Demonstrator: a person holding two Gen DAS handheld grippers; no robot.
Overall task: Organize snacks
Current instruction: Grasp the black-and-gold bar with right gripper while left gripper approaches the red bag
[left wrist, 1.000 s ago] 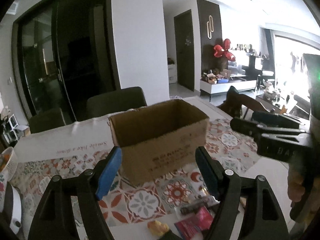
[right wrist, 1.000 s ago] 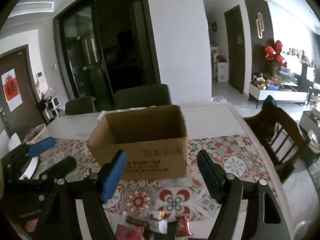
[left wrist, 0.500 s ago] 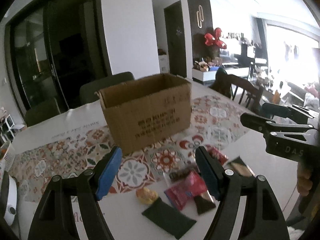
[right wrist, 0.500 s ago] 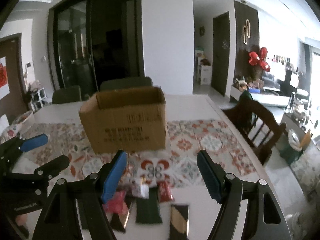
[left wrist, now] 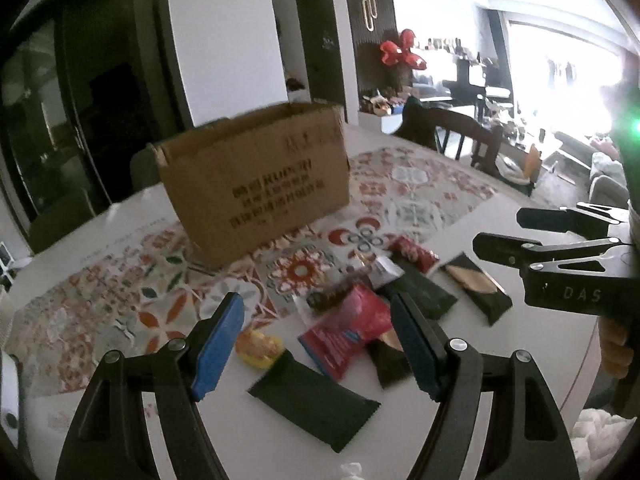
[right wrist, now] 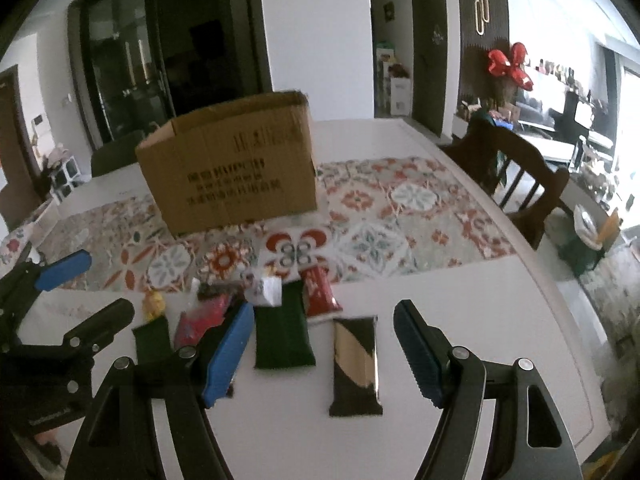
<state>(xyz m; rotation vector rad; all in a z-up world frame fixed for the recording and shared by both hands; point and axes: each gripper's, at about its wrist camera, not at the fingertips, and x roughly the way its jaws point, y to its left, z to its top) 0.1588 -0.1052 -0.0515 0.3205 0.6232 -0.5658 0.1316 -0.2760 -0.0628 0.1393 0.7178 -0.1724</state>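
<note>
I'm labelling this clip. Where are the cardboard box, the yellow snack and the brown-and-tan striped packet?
cardboard box (right wrist: 228, 172): right wrist view, printed front wall.
yellow snack (left wrist: 259, 347): left wrist view, middle of its wrapper.
brown-and-tan striped packet (right wrist: 355, 364): right wrist view, centre of its face.

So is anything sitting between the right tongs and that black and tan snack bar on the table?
Nothing visible. The right tongs are open above the black and tan snack bar, which lies flat on bare white table, apart from the dark green packet beside it. The cardboard box stands farther back.
</note>
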